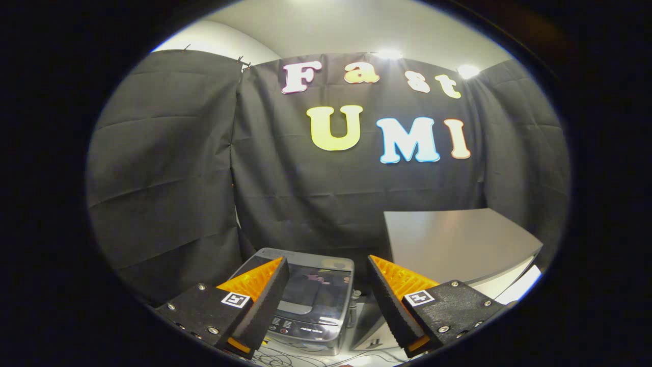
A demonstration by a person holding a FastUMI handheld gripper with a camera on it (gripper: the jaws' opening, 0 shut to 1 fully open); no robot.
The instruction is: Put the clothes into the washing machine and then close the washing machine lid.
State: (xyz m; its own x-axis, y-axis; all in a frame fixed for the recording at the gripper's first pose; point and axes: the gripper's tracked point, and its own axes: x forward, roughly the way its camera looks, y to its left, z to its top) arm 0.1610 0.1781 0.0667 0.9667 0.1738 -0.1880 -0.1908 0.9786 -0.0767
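While the tongs (326,295) stand apart and hold nothing, the washing machine (305,306) sits low just ahead, seen between the two fingers, lid (310,290) apparently down and glossy. No clothes identified in this view. Grey counter (458,244) beside the machine, beyond the right finger; loose cables (285,359) on the floor in front. Judgement: task at its start. Risks: if the lid is shut, it needs lifting first, and a smooth lid may slip from the fingers; cables could snag a low approach
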